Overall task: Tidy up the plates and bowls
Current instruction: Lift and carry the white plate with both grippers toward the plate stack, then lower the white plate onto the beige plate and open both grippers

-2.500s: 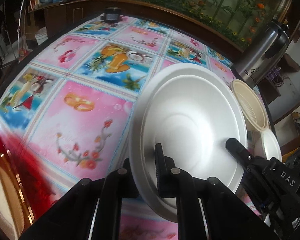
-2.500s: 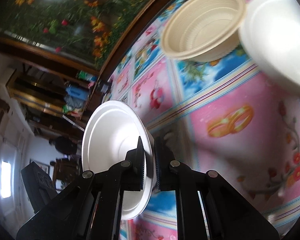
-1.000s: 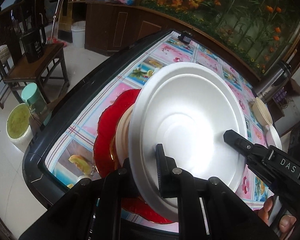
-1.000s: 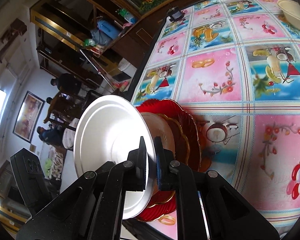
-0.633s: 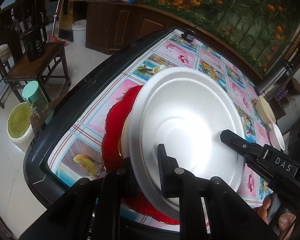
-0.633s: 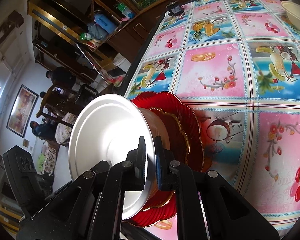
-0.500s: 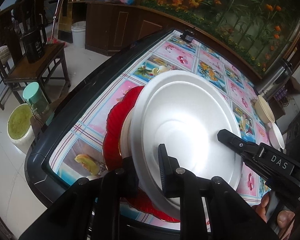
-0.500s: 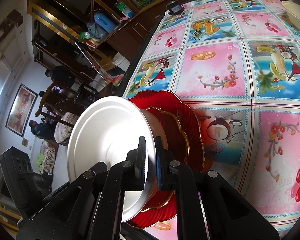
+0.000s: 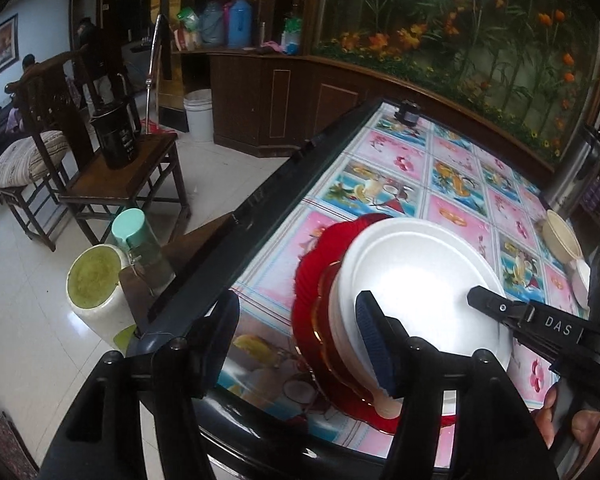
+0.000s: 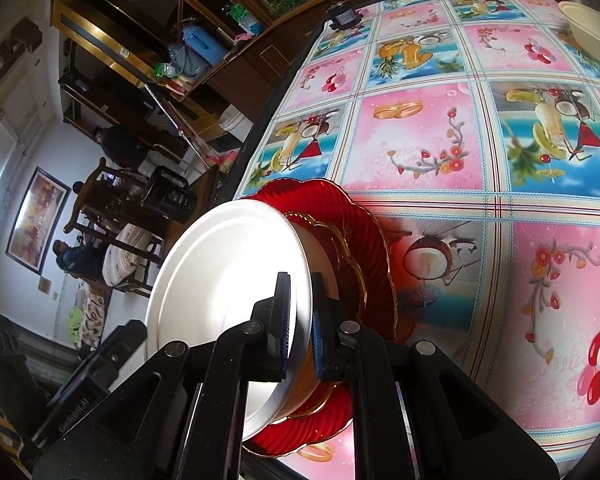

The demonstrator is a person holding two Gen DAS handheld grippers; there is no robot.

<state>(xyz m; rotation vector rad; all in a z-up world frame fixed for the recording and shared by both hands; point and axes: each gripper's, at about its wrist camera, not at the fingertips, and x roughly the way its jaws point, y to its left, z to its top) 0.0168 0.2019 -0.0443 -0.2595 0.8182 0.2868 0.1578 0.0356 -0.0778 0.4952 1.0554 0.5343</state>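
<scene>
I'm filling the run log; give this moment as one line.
white plate: on red plate stack | left gripper: just opened, released | right gripper: shut on white plate rim

Black left tool (image 9: 300, 344) with blue ribbed pads (image 9: 374, 344), silver screws.

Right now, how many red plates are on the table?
1: the red plate lies at the bottom of the stack near the table's edge, under the white plate. Others beneath may be hidden.
</scene>
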